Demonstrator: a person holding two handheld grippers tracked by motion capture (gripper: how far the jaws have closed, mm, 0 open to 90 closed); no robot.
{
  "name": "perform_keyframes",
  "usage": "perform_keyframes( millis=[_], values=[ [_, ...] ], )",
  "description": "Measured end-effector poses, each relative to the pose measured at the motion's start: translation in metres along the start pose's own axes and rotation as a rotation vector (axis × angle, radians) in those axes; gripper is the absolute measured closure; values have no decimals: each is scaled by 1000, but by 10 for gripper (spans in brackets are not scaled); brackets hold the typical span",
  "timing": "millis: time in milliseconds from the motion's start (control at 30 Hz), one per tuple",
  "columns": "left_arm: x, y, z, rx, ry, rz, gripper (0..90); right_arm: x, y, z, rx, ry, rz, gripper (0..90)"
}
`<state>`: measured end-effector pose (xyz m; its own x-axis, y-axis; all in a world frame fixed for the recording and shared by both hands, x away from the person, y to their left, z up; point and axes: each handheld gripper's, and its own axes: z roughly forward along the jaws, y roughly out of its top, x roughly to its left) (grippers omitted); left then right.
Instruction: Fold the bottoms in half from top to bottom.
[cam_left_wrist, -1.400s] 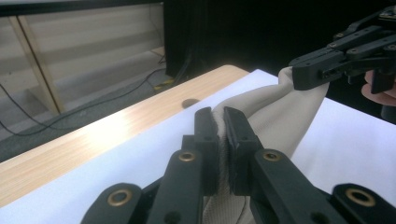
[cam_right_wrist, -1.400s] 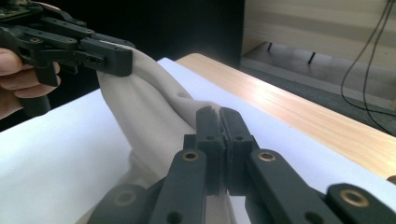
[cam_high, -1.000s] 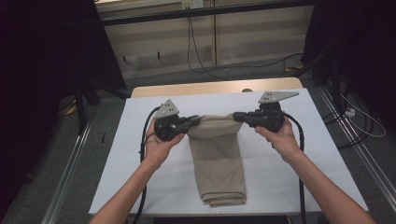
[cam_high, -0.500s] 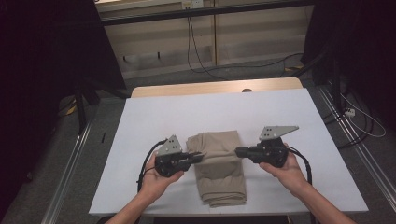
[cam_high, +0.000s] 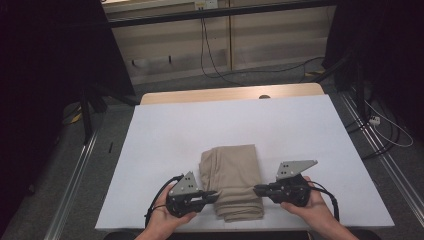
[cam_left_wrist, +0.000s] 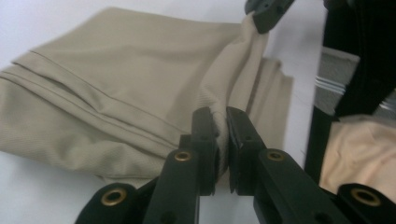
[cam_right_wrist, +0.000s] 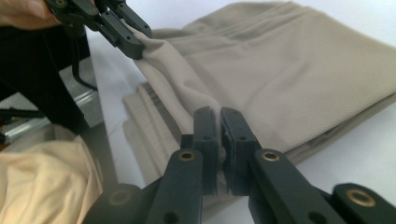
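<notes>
Folded beige trousers (cam_high: 232, 182) lie on the white desk (cam_high: 165, 135), near the person's edge, between the two hands. Compared with a second ago: then the garment lay long and the two tongs held its far end up toward the middle of the desk; half a second ago that end was carried halfway back over the rest. Now the fold is down, the cloth is a short stacked rectangle, and both tongs sit low at its near end.

Left tongs (cam_high: 212, 195) at the left edge of the stack. In the left gripper view the left tongs (cam_left_wrist: 222, 135) are nearly pressed together, with a ridge of the top layer pinched between the pads; jaws have just been opening a little, cloth still between them.

Right tongs (cam_high: 257, 190) at the right edge. In the right gripper view the right tongs (cam_right_wrist: 219, 128) likewise nip a raised crease of fabric (cam_right_wrist: 261, 70); these also have just been easing apart slightly. Whether the pads still press hard is hard to read, probably yes.

The top layer stretches taut as a ridge between the two tongs; lower layers lie flat on the desk.
</notes>
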<state>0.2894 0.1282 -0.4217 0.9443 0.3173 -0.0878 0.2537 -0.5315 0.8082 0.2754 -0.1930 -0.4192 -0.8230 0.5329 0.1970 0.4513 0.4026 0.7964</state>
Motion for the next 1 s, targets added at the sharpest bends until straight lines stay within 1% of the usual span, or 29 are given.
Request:
perform_keyframes(
  millis=[33, 67, 100, 167, 233, 267, 367, 400, 467, 533, 567, 600, 633, 667, 700, 733, 767, 800, 833, 867, 900, 933, 967, 1000],
  values=[
    [-2, -1, -1, -4, 13, 1, 791, 2, -1, 0, 5, -3, 1, 803],
    [-2, -1, -2, 0, 11, 6, 772, 3, -2, 1, 11, -2, -1, 799],
    [-2, -3, -3, -6, 12, -1, 767, 4, -2, 1, 20, 6, -6, 807],
    [-4, -5, -2, -6, -4, -8, 732, 7, -4, 2, 33, 12, -22, 797],
    [-6, -6, 0, -2, -17, -1, 711, 9, -6, 2, 37, 16, -21, 792],
    [-8, -7, 2, 9, -24, -1, 700, 10, -7, 2, 36, 17, -23, 787],
    [-12, -9, 8, 44, -38, 6, 691, 15, -15, 3, 58, 9, -26, 774],
    [-13, -10, 8, 46, -40, 7, 692, 17, -19, 4, 71, 2, -37, 766],
    [-13, -12, 11, 66, -54, 4, 687, 18, -22, 5, 91, -1, -47, 756],
    [-15, -14, 13, 73, -54, 5, 684, 19, -25, 6, 97, 1, -49, 753],
    [-15, -14, 13, 79, -52, 15, 683, 20, -25, 6, 102, -3, -63, 752],
    [-16, -13, 13, 93, -48, 27, 680, 21, -26, 7, 104, -6, -68, 747],
    [-16, -13, 14, 93, -54, 24, 679, 21, -27, 8, 104, -6, -66, 743],
    [-15, -13, 14, 95, -63, 22, 673, 22, -27, 9, 109, -9, -74, 742],
    [-15, -13, 14, 93, -63, 14, 674, 23, -28, 9, 111, -14, -84, 738],
    [-15, -14, 13, 91, -65, 10, 670, 23, -28, 10, 109, -13, -78, 723],
    [-15, -13, 13, 88, -61, 10, 660, 22, -27, 9, 108, -8, -71, 707],
    [-16, -12, 12, 71, -42, -2, 651, 22, -27, 9, 101, -9, -63, 684],
    [-16, -11, 11, 59, -33, -14, 616, 22, -26, 8, 90, -11, -52, 663],
    [-16, -10, 9, 51, -19, -12, 569, 22, -26, 8, 82, -17, -50, 632],
    [-15, -9, 8, 29, 1, -23, 536, 22, -24, 7, 71, -34, -54, 601],
    [-13, -8, 6, 18, 12, -34, 494, 21, -22, 6, 51, -50, -57, 575],
    [-11, -6, 6, 7, 19, -52, 454, 20, -19, 5, 26, -65, -50, 544],
    [-9, -5, 5, -1, 35, -60, 407, 18, -17, 5, 8, -70, -43, 495]
  ],
)
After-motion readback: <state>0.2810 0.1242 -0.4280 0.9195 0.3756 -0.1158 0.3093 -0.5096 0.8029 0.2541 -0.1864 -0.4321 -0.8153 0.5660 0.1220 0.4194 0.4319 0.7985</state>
